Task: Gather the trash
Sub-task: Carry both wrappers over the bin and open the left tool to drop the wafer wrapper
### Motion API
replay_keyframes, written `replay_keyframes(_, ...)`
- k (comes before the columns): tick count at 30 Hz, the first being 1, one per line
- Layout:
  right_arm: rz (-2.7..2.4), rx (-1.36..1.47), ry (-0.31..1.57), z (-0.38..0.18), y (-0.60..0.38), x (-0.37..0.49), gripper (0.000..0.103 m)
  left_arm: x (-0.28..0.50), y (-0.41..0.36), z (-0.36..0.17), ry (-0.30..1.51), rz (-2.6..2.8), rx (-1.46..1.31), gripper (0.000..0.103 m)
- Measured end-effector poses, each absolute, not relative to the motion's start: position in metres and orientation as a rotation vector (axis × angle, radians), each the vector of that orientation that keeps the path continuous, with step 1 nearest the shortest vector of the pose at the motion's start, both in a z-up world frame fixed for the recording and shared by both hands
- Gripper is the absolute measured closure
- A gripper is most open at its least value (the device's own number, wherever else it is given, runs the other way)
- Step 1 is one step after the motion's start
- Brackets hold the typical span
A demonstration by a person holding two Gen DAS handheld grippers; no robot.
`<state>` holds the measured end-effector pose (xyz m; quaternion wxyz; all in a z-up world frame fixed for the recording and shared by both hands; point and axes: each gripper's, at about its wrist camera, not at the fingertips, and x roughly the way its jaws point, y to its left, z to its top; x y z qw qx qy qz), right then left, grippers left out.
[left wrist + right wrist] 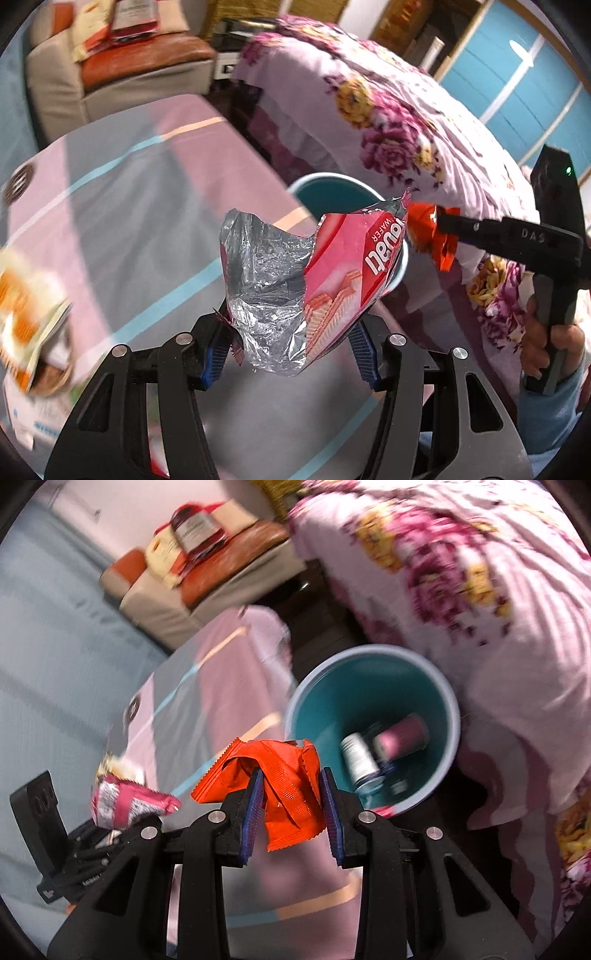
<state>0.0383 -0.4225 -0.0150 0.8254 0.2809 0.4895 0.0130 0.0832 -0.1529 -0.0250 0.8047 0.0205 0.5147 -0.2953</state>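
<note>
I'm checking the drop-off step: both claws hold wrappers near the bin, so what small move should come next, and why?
Probably carry the right claw a little further over the teal bin, then open it. Its orange wrapper is pinched between the pads but hangs short of the rim, over the tablecloth edge. The bin is open, with cans already at the bottom. The left claw and its pink wafer wrapper can follow.

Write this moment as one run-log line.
left claw: wafer wrapper held | right claw: orange wrapper held | bin: not reached

A: Background?
B: Floral bedspread (388,122) right, striped cloth (122,206) on the table, beige ottoman (207,590) behind.
A: On the ottoman?
B: Packets (195,531), blurred.
</note>
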Motion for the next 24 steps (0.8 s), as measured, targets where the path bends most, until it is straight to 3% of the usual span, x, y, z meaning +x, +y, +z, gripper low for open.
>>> replay_keyframes(7, -0.027, 0.613, 1.023, -0.017, -0.460, 0.045, 0.073, 0.106, -0.224, -0.043, 1.148, -0.679, 0.106, 0.045)
replay_keyframes(18, -0.052, 0.626, 1.013, -0.024, -0.487, 0.062, 0.073, 0.131, -0.269, -0.062, 1.177, -0.652, 0.170, 0.044)
replay_keyframes(21, -0.056, 0.627, 1.017, -0.026, -0.489, 0.065, 0.073, 0.137, -0.278, -0.065, 1.179, -0.650, 0.184, 0.040)
replay_keyframes(24, -0.064, 0.629, 1.023, -0.028, -0.491, 0.065, 0.073, 0.141, -0.283, -0.068, 1.180, -0.643, 0.192, 0.025)
